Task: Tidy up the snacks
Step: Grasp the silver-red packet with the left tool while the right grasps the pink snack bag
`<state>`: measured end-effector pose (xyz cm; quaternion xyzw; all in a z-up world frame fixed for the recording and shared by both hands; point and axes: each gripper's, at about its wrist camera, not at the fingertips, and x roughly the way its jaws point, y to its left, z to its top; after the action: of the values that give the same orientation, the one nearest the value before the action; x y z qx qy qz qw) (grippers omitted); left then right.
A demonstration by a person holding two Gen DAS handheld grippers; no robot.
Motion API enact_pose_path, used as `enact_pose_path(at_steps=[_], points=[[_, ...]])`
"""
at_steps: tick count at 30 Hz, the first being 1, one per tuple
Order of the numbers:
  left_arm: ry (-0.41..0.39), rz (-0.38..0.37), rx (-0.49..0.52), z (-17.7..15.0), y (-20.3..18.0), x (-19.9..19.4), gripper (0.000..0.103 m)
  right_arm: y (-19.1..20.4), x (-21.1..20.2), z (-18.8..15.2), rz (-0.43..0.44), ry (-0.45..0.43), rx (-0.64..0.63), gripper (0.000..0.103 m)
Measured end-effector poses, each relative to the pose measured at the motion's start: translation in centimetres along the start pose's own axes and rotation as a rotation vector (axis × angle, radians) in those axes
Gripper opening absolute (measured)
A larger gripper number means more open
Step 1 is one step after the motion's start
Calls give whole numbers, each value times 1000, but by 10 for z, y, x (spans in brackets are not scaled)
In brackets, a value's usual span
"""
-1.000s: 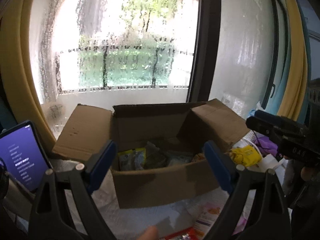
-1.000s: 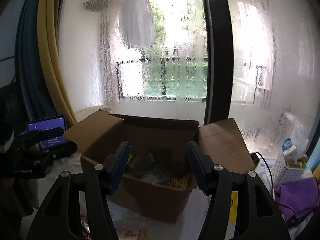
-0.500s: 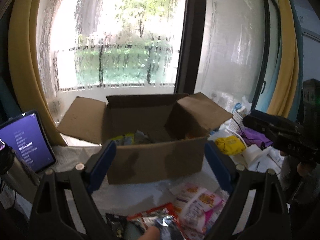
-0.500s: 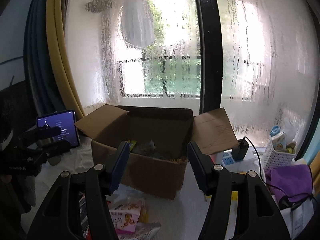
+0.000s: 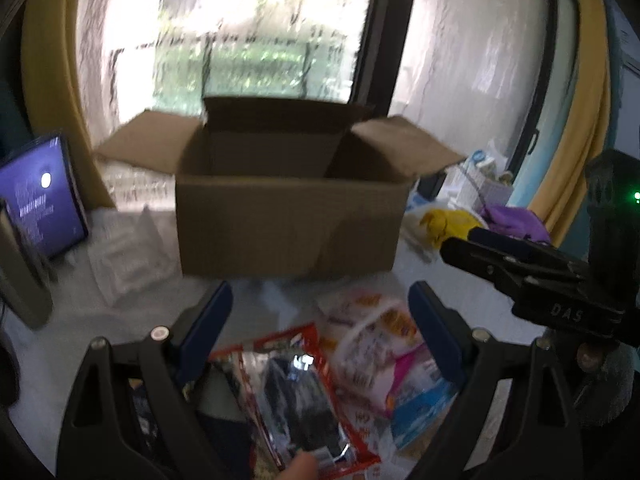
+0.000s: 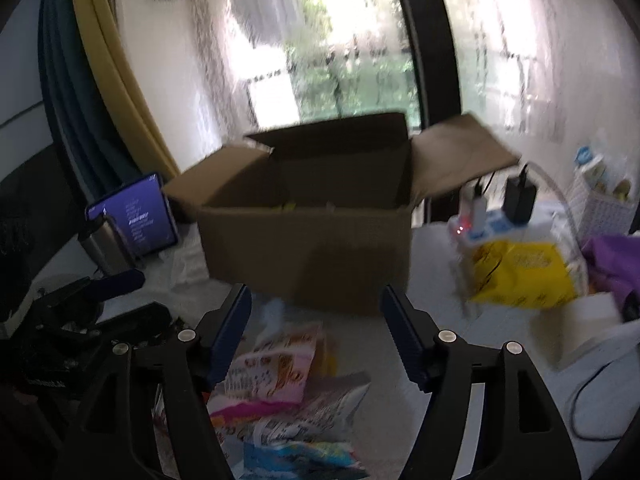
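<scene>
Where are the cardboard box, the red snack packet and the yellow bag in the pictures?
cardboard box (image 5: pixel 288 224), left wrist view, front wall.
red snack packet (image 5: pixel 296 396), left wrist view, dark middle window.
yellow bag (image 6: pixel 524 276), right wrist view, front face.

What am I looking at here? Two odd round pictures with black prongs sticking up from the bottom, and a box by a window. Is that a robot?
No robot: a person holds a hand tool in each hand, each with two fingers and a wide-angle camera looking forward along them.

One picture is from the left gripper, the other from the right gripper. The black prongs with blue pads are their fingers. In the left view the right tool shows at the side as a black bar.

Both look at an open brown cardboard box on a white surface by a rain-streaked window. In front of it lies a heap of snack packets: a red-edged packet with a dark window, a white, orange and pink bag, and others. A lit purple tablet stands beside the box.

Nothing is held. The left jaws stand apart and empty; the right jaws are opening, also empty.
</scene>
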<state>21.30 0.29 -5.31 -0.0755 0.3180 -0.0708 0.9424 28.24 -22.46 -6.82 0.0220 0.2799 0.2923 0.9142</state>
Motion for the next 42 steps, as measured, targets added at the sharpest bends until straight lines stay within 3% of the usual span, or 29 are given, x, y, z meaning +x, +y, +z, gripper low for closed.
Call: enact_pose_path(at_steps=[15, 19, 20, 23, 29, 31, 34, 42], points=[[175, 39, -95, -73, 18, 31, 91, 21, 57, -47, 117, 244, -27, 74], [241, 39, -96, -85, 21, 44, 91, 26, 59, -57, 146, 252, -28, 73], [248, 50, -86, -88, 21, 47, 91, 26, 58, -58, 147, 247, -25, 70], [245, 64, -71, -90, 18, 47, 91, 23, 53, -58, 140, 233, -30, 39], [247, 48, -68, -92, 18, 44, 88, 24, 41, -59, 147, 205, -63, 23], [241, 44, -63, -93, 17, 41, 76, 25, 36, -59, 148, 191, -67, 16], [230, 36, -47, -91, 13, 36, 67, 23, 26, -56, 140, 169, -73, 15], [172, 2, -23, -78, -1, 18, 65, 14, 1, -43, 144, 102, -43, 14]])
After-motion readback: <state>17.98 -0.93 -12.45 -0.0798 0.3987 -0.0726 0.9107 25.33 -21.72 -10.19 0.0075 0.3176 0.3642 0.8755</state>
